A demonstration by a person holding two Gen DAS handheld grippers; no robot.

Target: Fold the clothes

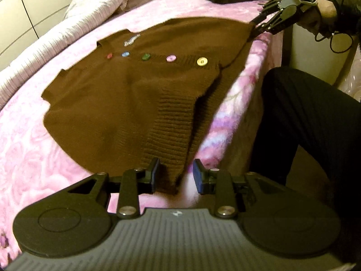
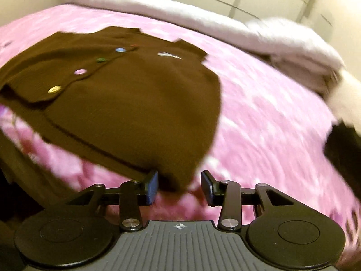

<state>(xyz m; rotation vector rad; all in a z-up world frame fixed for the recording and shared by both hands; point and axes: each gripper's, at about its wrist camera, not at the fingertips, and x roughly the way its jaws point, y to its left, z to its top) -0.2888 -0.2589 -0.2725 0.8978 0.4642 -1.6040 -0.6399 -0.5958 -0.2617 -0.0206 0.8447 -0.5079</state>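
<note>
Two tools [image 1: 174,176] [image 2: 179,186], both spread wide, straddle hem corners of the soft, floppy brown knitted cardigan [image 1: 126,94] at lower centre, the likeliest grips.

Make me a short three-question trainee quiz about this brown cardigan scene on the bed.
1. True or false: the brown cardigan lies on a pink bedspread.
2. How many coloured buttons show down its front in the left wrist view?
3. Multiple choice: the left hand-held gripper is A) shut on a sleeve, B) open at the cardigan's hem, C) out of view.

Key: 1 true; 2 five; 3 B.
</note>
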